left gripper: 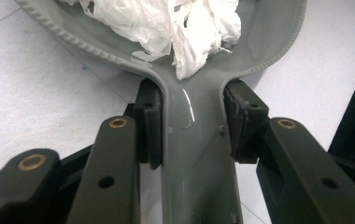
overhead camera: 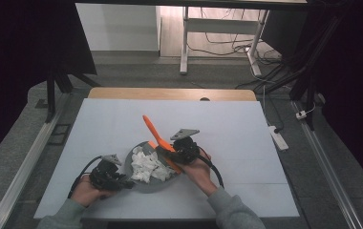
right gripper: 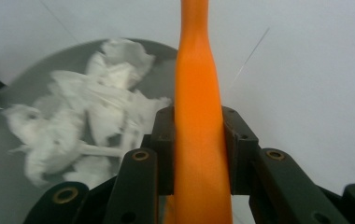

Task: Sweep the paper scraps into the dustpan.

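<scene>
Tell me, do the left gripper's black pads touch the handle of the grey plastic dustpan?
Touching. In the left gripper view, both pads of the left gripper press against the sides of the grey dustpan handle, with no gap on either side.

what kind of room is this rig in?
Probably a lab or recording bay, not a home. A white-topped table stands between dark curtains, with metal rails on the carpeted floor, loose cables and a power strip beside it.
</scene>
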Tool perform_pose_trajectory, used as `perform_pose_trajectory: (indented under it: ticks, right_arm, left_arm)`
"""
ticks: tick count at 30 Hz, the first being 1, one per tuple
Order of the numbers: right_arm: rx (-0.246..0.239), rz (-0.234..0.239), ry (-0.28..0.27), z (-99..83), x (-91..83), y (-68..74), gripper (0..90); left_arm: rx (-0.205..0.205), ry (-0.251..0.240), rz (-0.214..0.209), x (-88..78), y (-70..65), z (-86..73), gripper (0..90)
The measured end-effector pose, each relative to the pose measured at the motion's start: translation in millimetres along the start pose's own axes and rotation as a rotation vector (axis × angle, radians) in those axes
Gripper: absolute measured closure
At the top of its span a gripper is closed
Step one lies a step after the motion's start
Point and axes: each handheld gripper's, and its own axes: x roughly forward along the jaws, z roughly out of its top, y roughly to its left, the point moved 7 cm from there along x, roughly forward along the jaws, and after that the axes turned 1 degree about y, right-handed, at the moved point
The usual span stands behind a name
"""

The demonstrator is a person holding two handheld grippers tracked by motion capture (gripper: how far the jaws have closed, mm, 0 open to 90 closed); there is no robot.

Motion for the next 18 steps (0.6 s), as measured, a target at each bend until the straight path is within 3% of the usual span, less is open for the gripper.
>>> perform_pose_trajectory:
  ticks: [2,6,13,18]
  right_arm:
    - [0.018,0.055,-0.025,5.0,-2.2,9.6,69.9]
    - [-0.012,0.05,-0.063,12.6,-9.4,16.8,69.9]
    - [0.027,0.012,-0.132,16.9,-27.8,-2.7,69.9]
    - [0.035,0.0,-0.148,17.8,-36.5,-11.1,69.9]
  left_arm:
    - [-0.002,0.0,0.003,0.3,-0.1,-0.2,61.4]
    - [-0.002,-0.005,0.001,0.6,0.0,-1.0,61.5]
    - [0.002,-0.015,0.001,0.8,-0.3,-1.7,61.4]
    - [0.005,-0.025,0.003,0.6,-0.5,-1.7,61.5]
